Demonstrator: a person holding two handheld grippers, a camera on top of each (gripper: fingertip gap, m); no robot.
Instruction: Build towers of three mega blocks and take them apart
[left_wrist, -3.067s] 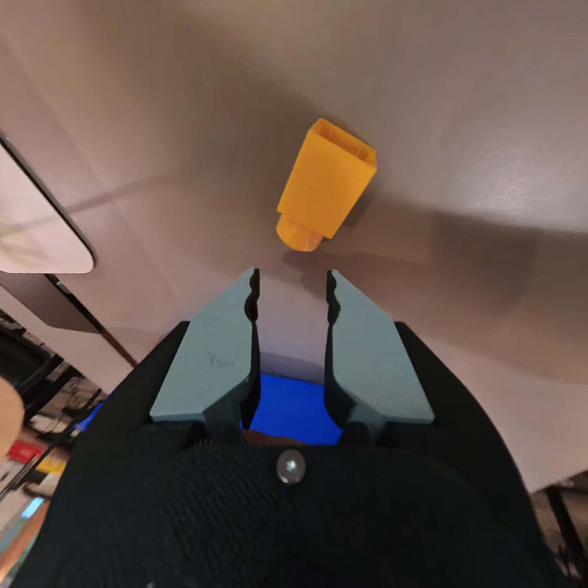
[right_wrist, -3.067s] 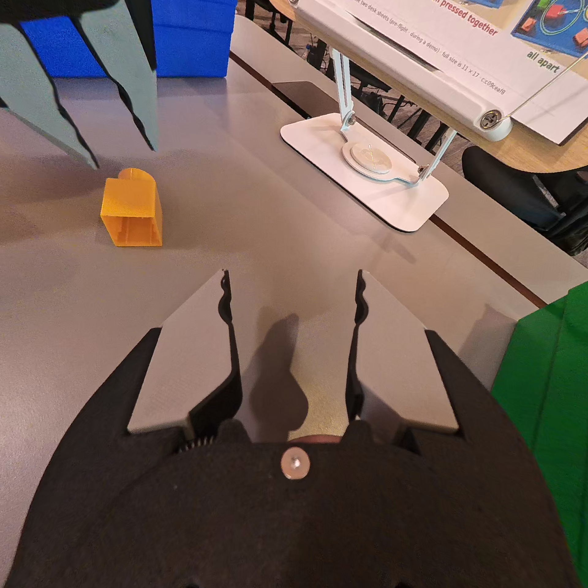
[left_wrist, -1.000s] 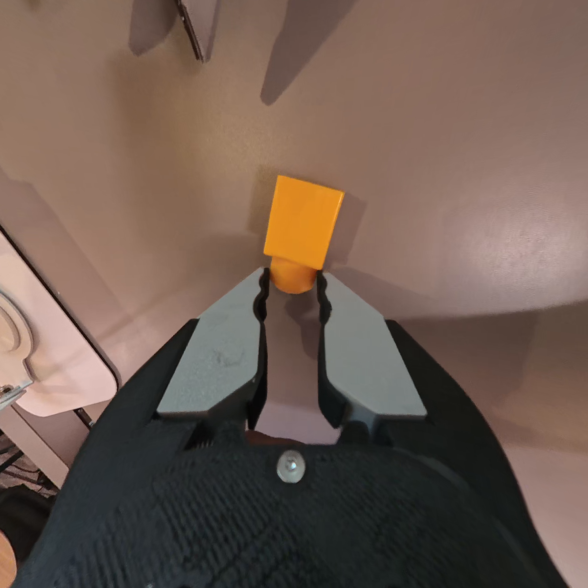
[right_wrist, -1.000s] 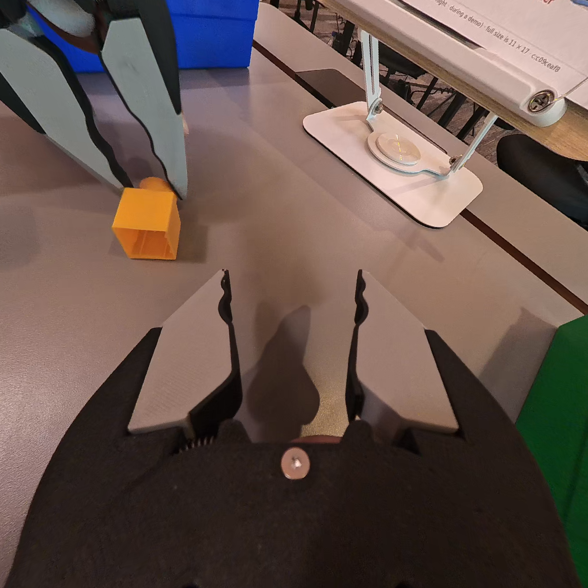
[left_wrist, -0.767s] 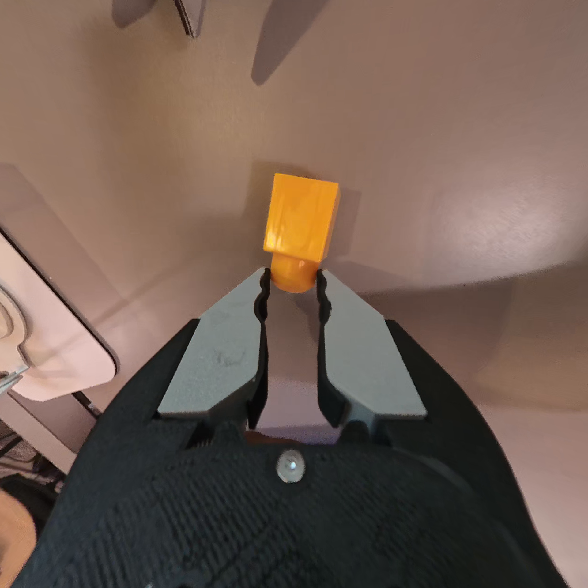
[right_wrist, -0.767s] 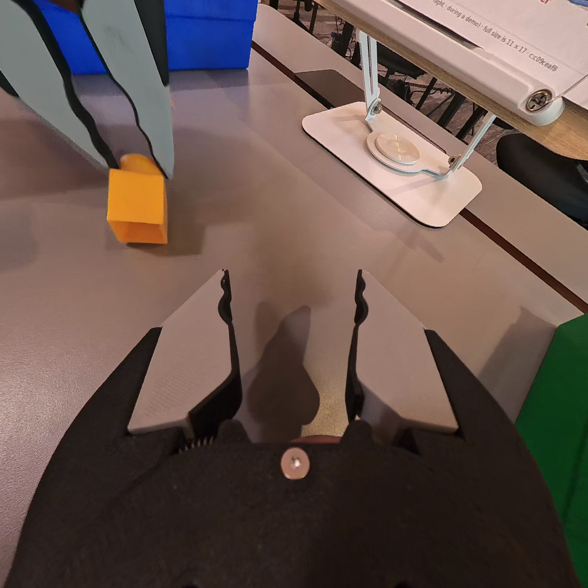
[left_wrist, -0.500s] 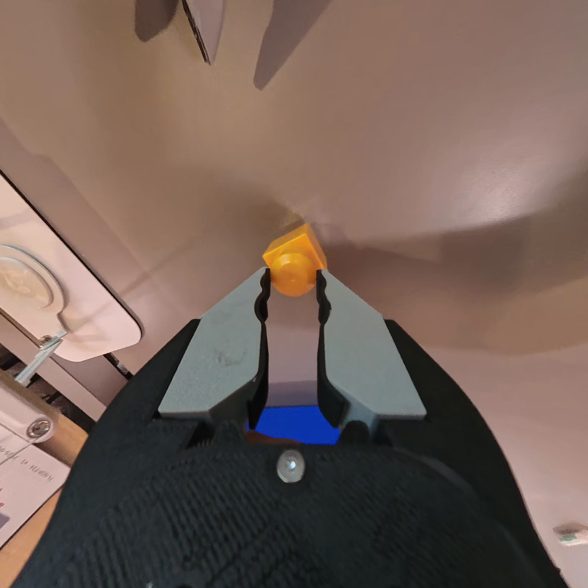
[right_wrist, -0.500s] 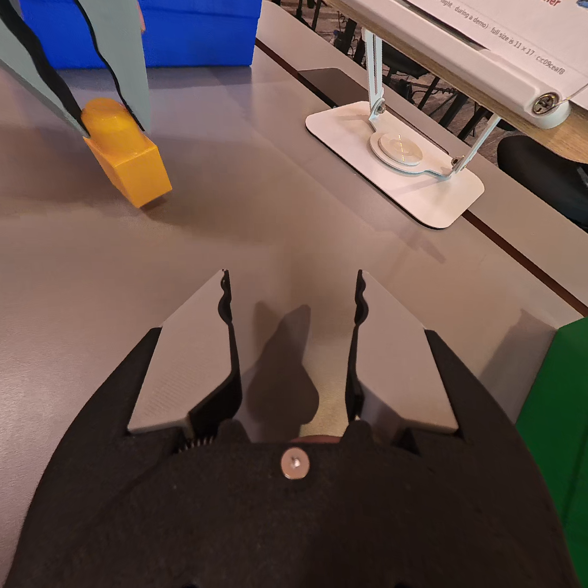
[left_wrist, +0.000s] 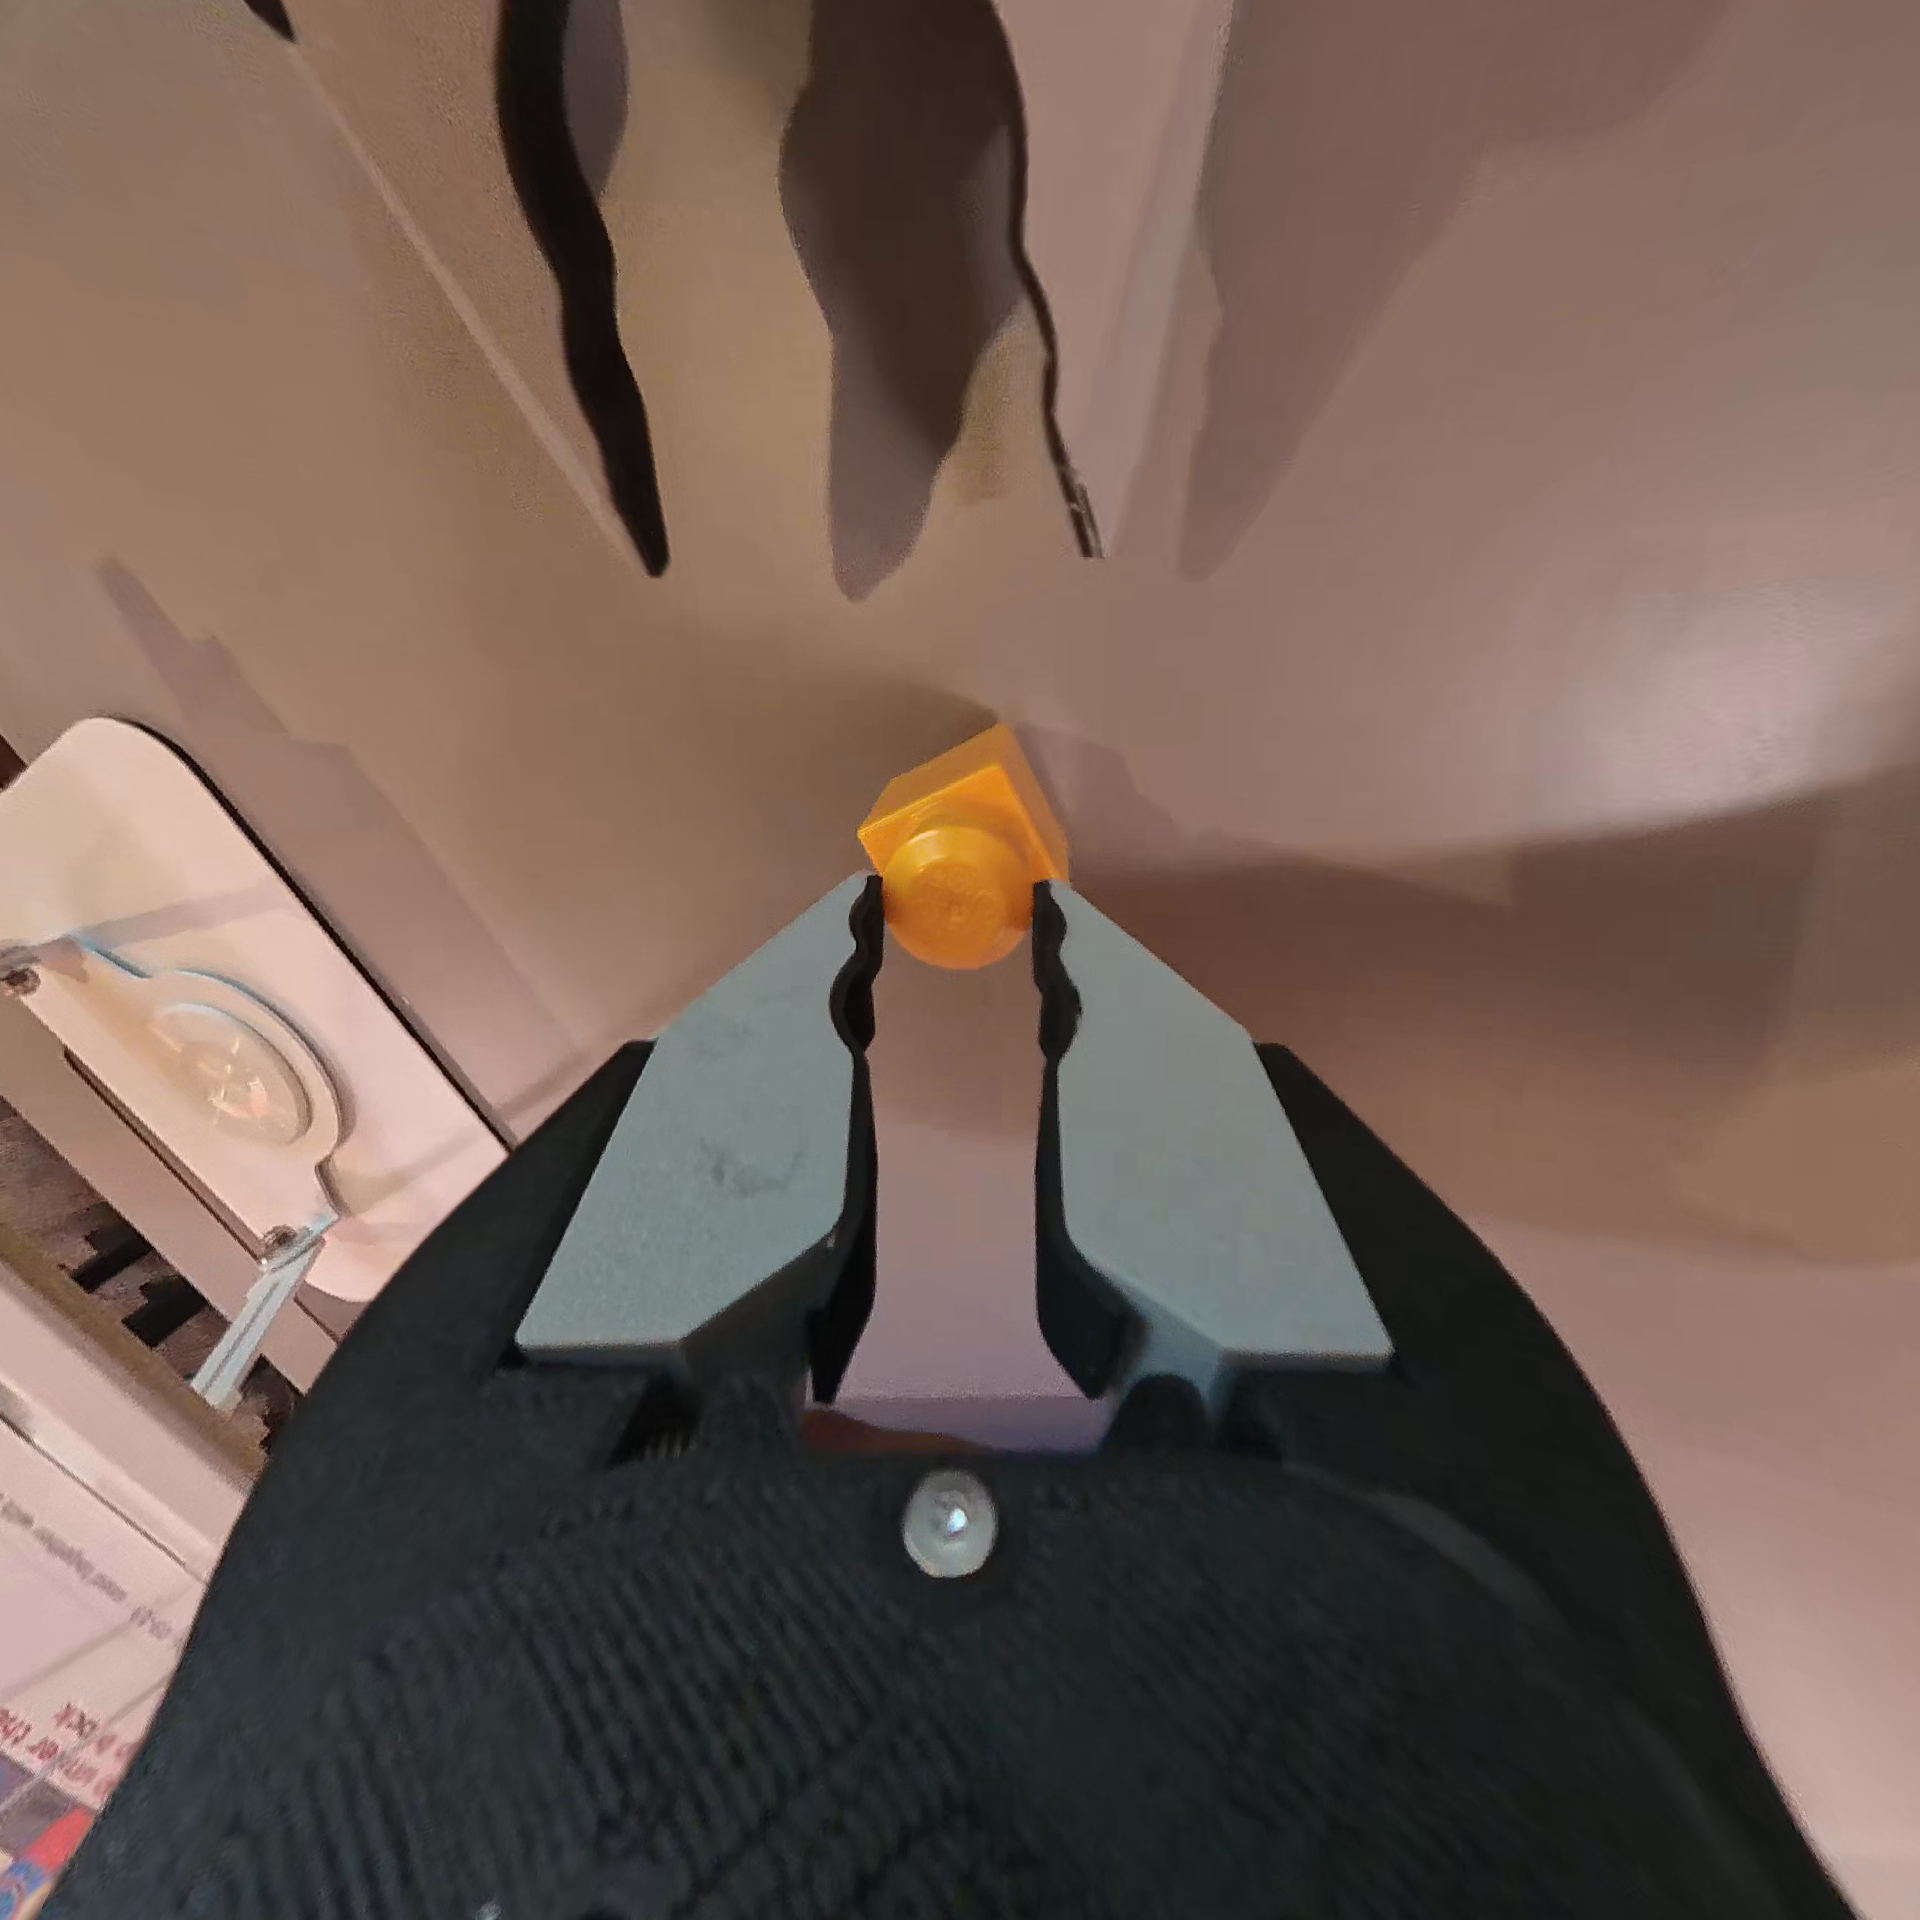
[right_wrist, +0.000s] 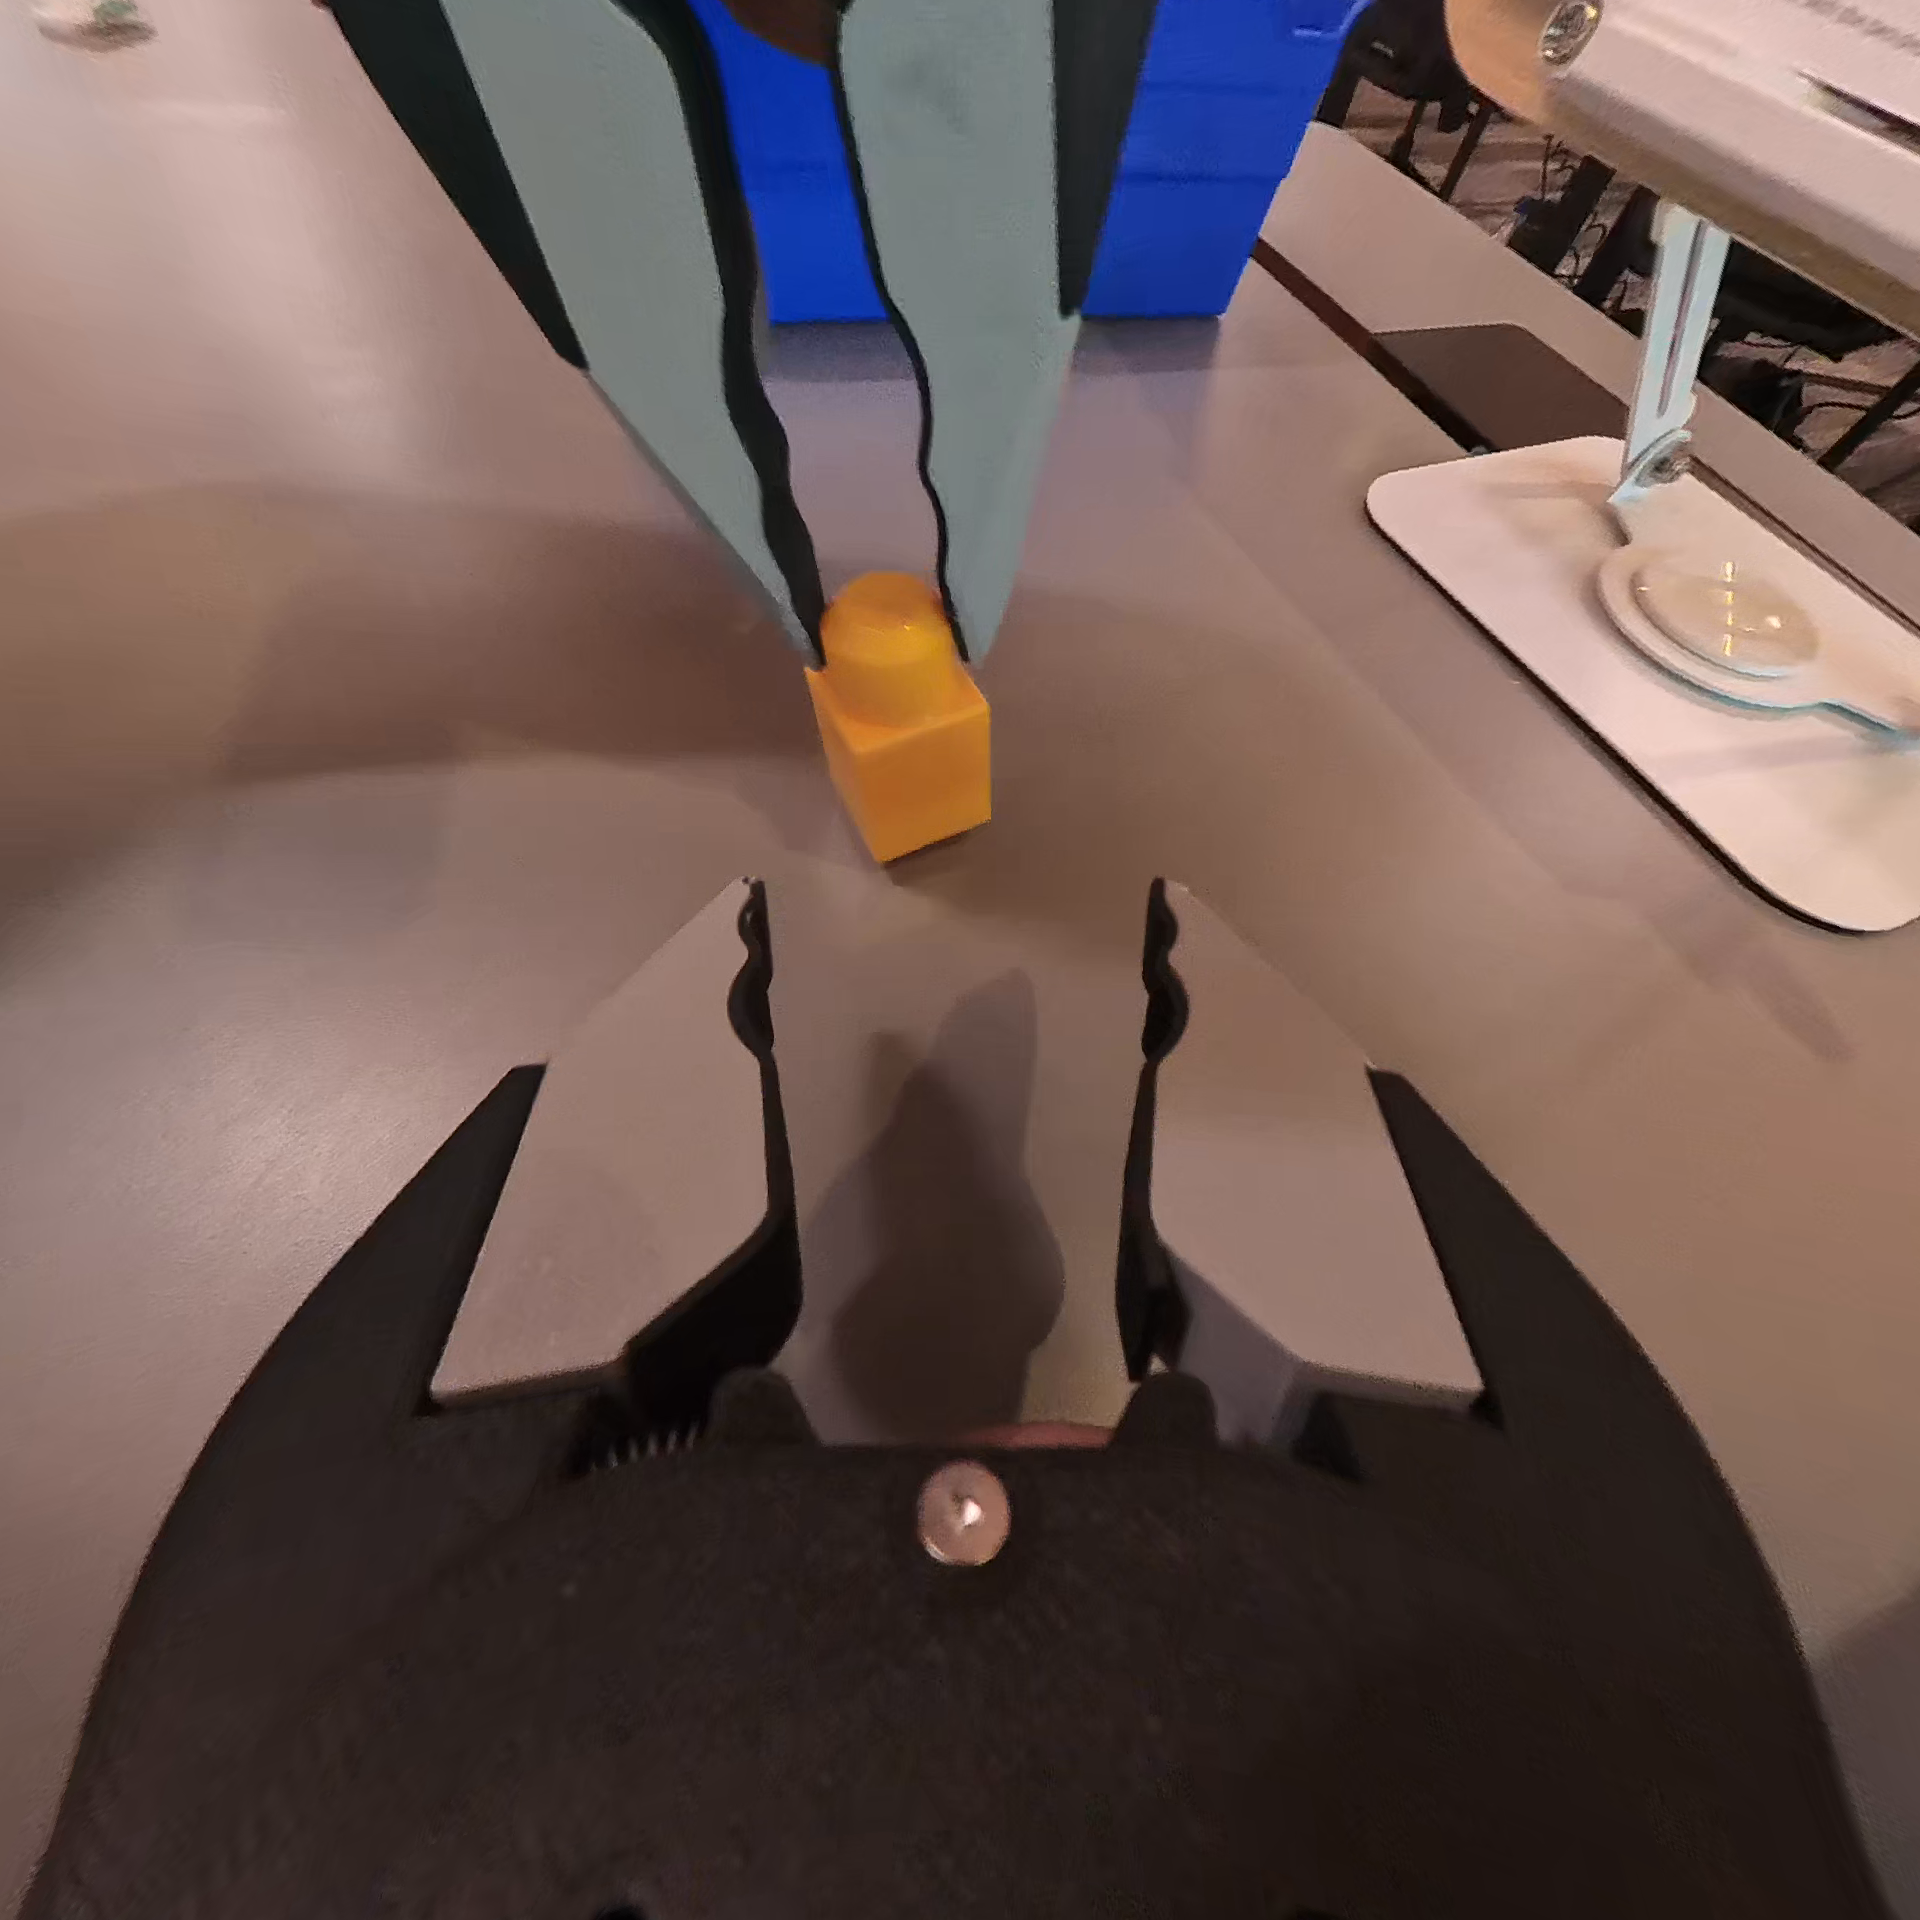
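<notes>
Orange, the square plastic mega block had been stood upright, pinched at its stud by the left claw, ready as a base before the spread, empty right claw.

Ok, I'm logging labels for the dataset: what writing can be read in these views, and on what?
Printed sheet on the stand, lower left of the left wrist view: print is there, sideways and blurred; not quoted.
Its top edge in the right wrist view: lines too small to read.
Orange block, stud top: embossed mark, unreadable.
No other writing shows.
</notes>
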